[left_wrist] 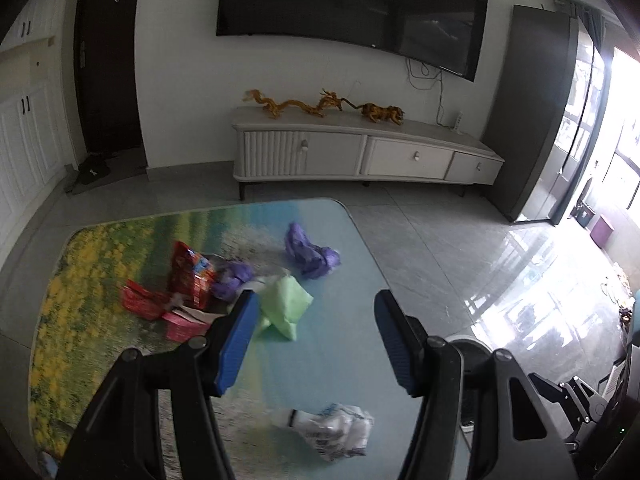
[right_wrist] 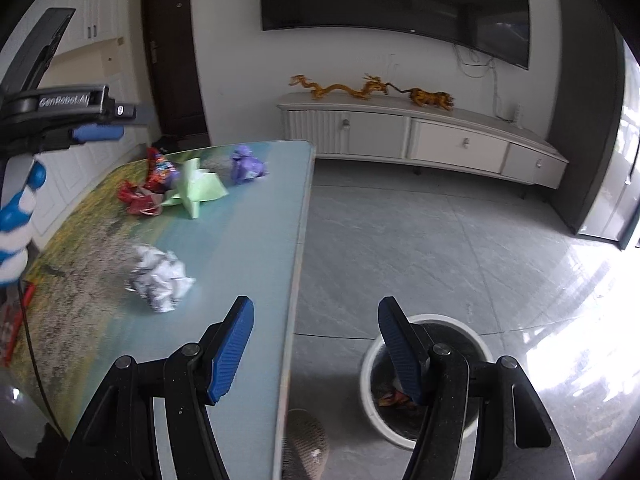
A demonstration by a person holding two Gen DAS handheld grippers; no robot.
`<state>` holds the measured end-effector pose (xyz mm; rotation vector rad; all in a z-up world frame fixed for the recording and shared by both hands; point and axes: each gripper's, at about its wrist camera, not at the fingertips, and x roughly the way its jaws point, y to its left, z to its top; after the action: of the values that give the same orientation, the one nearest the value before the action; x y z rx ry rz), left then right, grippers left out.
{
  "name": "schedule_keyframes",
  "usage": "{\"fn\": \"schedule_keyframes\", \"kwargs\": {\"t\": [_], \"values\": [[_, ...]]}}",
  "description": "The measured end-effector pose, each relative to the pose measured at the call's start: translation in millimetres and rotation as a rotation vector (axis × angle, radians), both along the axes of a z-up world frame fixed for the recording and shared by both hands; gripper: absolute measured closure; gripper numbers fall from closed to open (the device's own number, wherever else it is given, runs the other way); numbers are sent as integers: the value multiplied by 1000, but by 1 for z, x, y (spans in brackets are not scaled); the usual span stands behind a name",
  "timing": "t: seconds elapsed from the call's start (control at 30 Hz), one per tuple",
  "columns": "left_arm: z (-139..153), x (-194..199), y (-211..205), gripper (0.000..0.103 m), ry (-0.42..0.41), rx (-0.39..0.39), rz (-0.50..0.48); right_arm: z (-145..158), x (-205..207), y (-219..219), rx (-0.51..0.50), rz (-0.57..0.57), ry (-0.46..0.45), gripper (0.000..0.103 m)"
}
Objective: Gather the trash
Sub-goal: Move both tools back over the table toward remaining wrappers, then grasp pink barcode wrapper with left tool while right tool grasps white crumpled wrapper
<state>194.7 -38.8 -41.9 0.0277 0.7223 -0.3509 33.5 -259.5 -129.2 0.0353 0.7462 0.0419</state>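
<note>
Trash lies scattered on the table (left_wrist: 340,360), none of it held. Nearest, in the lower centre of the left wrist view, sits a crumpled white wrapper (left_wrist: 340,430), just below the left gripper (left_wrist: 314,340), whose blue pads stand apart with nothing between them. In the right wrist view the right gripper (right_wrist: 316,344) is likewise released and empty, straddling the table edge, with the white bin (right_wrist: 370,396) at the lower right on the floor and some colourful litter already inside it.

Further out, at mid-left of the left wrist view, a green paper wad (left_wrist: 286,308) rests beside a cluster of red packets (left_wrist: 176,292) and a small purple wad (left_wrist: 232,276). A larger purple wad (left_wrist: 310,254) lies apart, toward the far table edge.

Risks, as judged:
- The white wrapper is loose and springy; a shallow pinch would likely catch only a fold, and it could drop short of the bin.
- The red packets overlap one another and touch the small purple wad; closing on one may drag or scatter its neighbours, possibly off the table.
- The bin stands close under the table edge, so a release made too early would land on the tabletop or floor.
- Both views are blurred, so exact contact among the clustered items cannot be told.
- The two grippers work close together; a crossing reach could bring them into collision.
</note>
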Motion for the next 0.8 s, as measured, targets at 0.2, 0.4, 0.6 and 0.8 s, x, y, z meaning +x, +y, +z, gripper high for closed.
{"fn": "schedule_keyframes", "kwargs": {"t": [0.2,0.4,0.6,0.8], "values": [[38,19,77,44,-59,39,98,4,19,39,82,144,13,41],[24,47,141,44,-16,14,160,-6,59,90,143,293,51,28],[-45,75,137,44,116,-3,77,-30,95,122,128,357,113,27],[-103,88,110,44,194,-2,40,-46,105,131,120,398,154,43]]}}
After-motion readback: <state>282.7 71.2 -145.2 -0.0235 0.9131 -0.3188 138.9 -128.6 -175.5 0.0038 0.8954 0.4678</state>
